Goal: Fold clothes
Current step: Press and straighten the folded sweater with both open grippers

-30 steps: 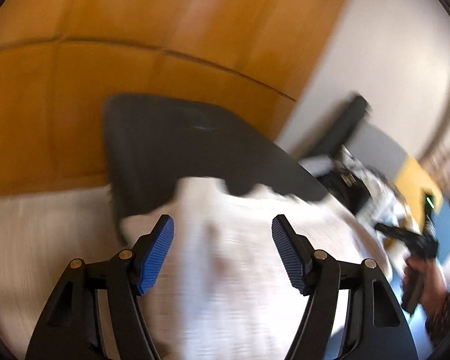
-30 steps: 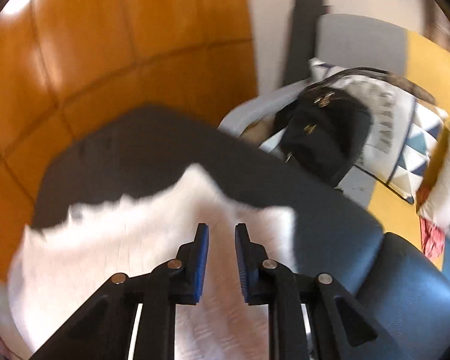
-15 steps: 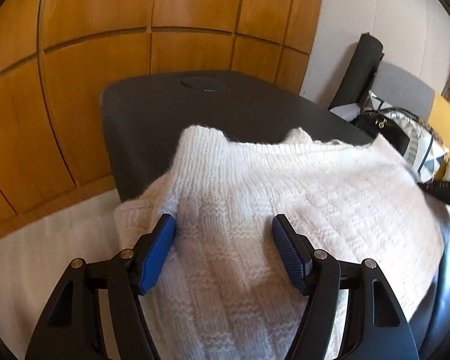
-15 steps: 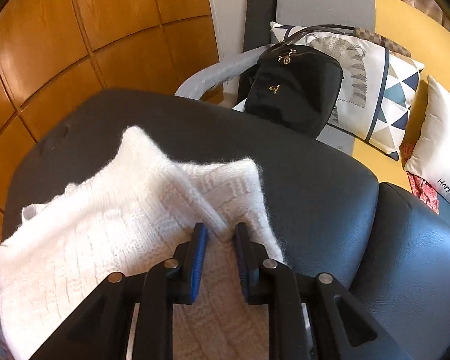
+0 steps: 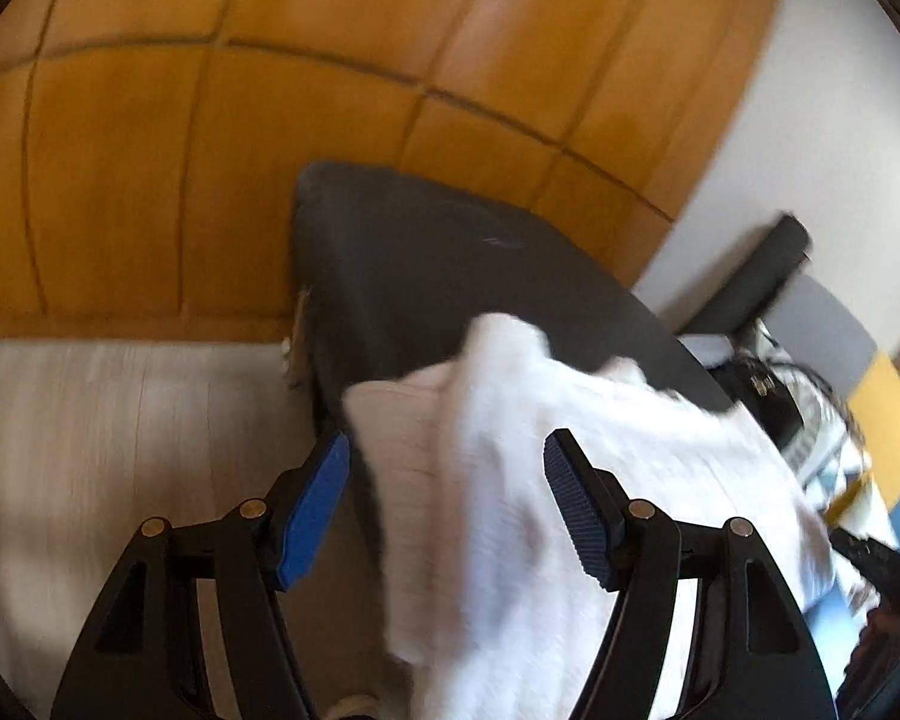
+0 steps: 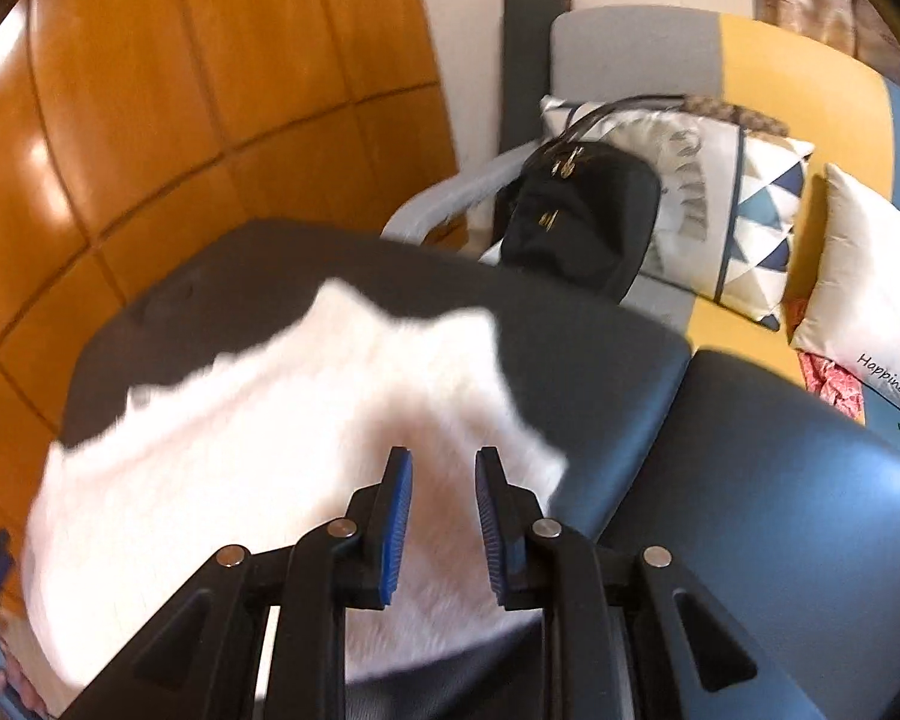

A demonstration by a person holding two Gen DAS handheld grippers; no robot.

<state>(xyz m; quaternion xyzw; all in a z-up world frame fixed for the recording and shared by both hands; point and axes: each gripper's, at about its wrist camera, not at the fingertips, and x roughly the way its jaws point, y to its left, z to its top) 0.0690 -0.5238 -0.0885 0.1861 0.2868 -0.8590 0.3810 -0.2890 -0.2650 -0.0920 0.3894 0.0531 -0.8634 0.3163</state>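
sweater | flat on seat | long axis left-right | orientation unclear

Left gripper wide, right gripper narrow.

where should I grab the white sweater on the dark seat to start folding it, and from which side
Probably take the white sweater at its loose right corner, just ahead of the right claw. Come in from the near edge with one finger above and one below. That corner is free on the dark cushion, while the middle lies flat and offers nothing to pinch.
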